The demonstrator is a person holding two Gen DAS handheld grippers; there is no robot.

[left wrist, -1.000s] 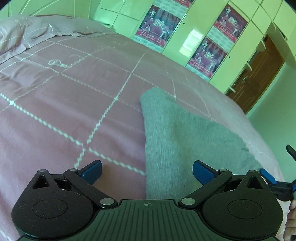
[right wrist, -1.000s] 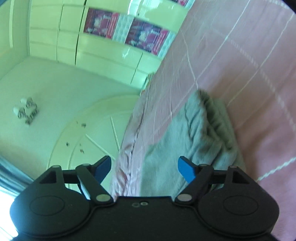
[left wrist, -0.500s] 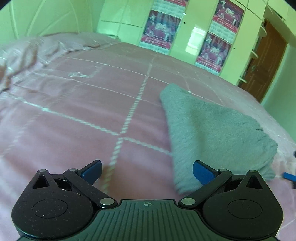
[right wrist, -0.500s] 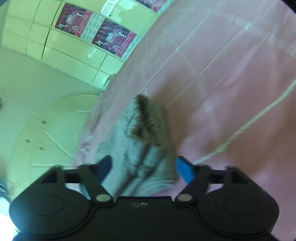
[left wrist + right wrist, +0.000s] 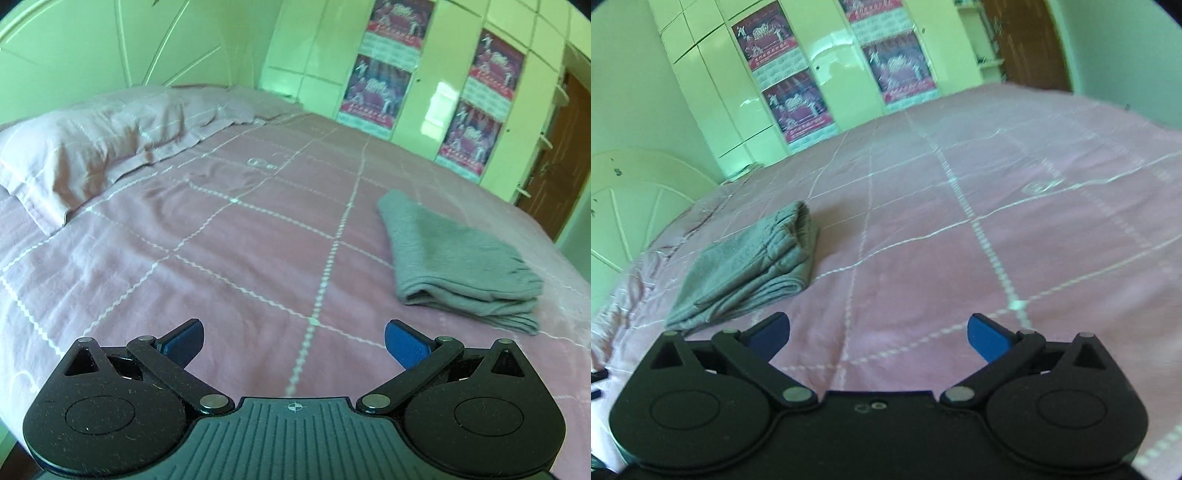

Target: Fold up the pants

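The grey pants (image 5: 458,258) lie folded in a neat stack on the pink bedspread (image 5: 229,258), near its edge; the left gripper (image 5: 293,341) hovers apart from them, fingers spread and empty; the right gripper (image 5: 879,334) has just been opening, nothing between its fingers

Soft daylight with a green cast fills both views, and bright glare patches sit on the glossy wardrobe doors (image 5: 441,107). The fisheye bends the walls and the bed (image 5: 1052,258) edges into curves, with dark vignette corners. The right wrist view is slightly blurred; shadows are faint.
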